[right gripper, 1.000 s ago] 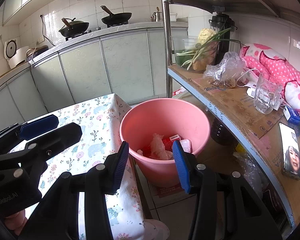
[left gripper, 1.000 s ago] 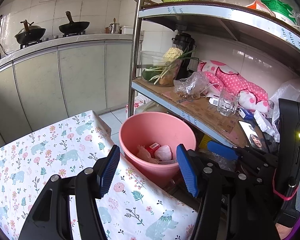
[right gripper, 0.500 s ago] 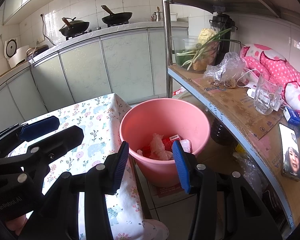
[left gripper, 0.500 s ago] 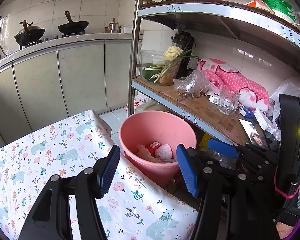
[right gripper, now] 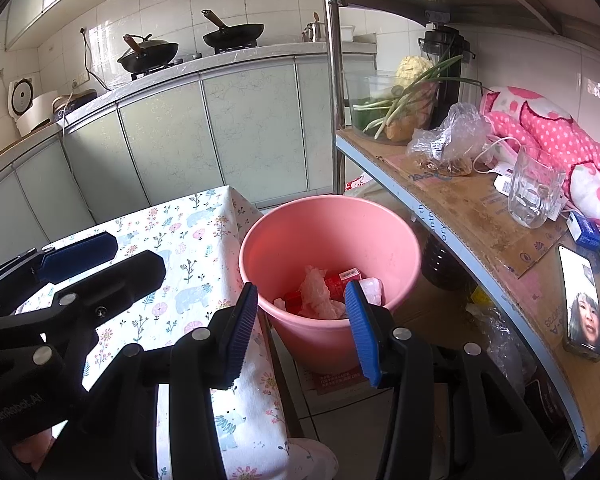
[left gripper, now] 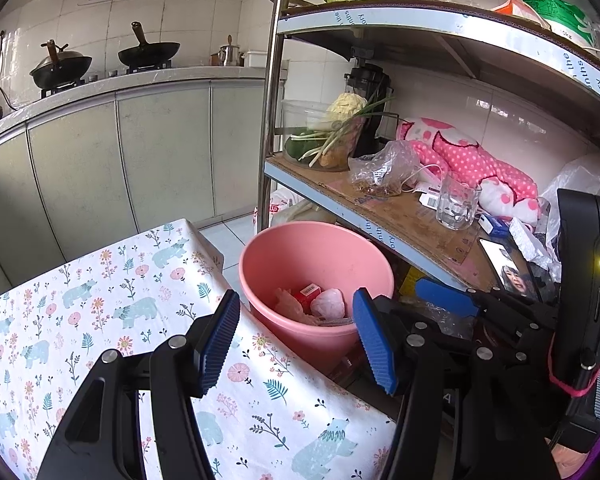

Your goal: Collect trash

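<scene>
Pink plastic makes up the bucket (left gripper: pixel 316 268), which stands on the floor just off the far right corner of the surface (left gripper: pixel 100 304), squeezed between that corner and the lower shelf (left gripper: pixel 384 216). The trash (right gripper: pixel 320 292) lies at its bottom: crumpled pale wads, a small red box and a pinkish lump, touching one another in a loose heap with no clear long axis.

From both cameras the heap sits ahead of and below the jaws. The right gripper (right gripper: pixel 300 328) hangs over the surface's right edge with the bucket's near rim showing between its blue pads; its jaws are partly spread and pinch nothing. The left gripper (left gripper: pixel 296 344) hovers over the cloth-covered surface, a little further from the bucket's mouth, jaws spread wide and also empty. The right hand looks the nearer to the bucket.

No loose trash shows on the part of the flowered cloth that is in view, so collection appears largely done, or the next piece lies out of frame.

Room is tight on the right: the shelf edge overhangs close to the bucket, with a glass (right gripper: pixel 536 188) and a phone (right gripper: pixel 584 300) near its lip. To the left the surface is open for a sweep back.
</scene>
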The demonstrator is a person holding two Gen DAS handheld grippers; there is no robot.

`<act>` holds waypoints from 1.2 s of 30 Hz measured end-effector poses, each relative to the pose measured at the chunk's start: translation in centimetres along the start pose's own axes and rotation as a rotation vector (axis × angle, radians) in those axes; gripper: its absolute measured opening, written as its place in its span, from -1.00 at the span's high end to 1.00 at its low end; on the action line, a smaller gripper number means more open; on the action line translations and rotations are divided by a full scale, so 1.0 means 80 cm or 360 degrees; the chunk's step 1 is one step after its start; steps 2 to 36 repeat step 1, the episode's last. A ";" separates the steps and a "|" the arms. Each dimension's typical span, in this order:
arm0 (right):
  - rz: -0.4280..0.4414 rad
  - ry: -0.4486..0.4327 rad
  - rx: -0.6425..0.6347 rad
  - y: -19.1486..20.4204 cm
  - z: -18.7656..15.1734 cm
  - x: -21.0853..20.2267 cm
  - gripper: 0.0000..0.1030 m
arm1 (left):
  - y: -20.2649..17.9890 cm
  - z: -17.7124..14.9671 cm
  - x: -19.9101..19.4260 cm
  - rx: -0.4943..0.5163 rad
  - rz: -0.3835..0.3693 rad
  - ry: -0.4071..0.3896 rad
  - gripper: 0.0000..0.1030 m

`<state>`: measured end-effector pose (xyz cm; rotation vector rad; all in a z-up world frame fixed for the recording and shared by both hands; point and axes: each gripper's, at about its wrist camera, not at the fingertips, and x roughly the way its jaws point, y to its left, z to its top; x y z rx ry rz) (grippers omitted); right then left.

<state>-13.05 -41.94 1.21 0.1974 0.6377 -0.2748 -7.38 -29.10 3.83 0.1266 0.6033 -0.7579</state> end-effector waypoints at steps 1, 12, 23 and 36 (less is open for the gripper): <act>-0.0001 0.0000 -0.0001 0.000 0.000 0.000 0.09 | -0.001 0.000 0.000 0.0002 0.0001 -0.0001 -0.13; -0.0001 0.0000 -0.0001 0.000 0.000 0.000 0.09 | -0.001 0.000 0.000 0.0002 0.0001 -0.0001 -0.13; -0.0001 0.0000 -0.0001 0.000 0.000 0.000 0.09 | -0.001 0.000 0.000 0.0002 0.0001 -0.0001 -0.13; -0.0001 0.0000 -0.0001 0.000 0.000 0.000 0.09 | -0.001 0.000 0.000 0.0002 0.0001 -0.0001 -0.13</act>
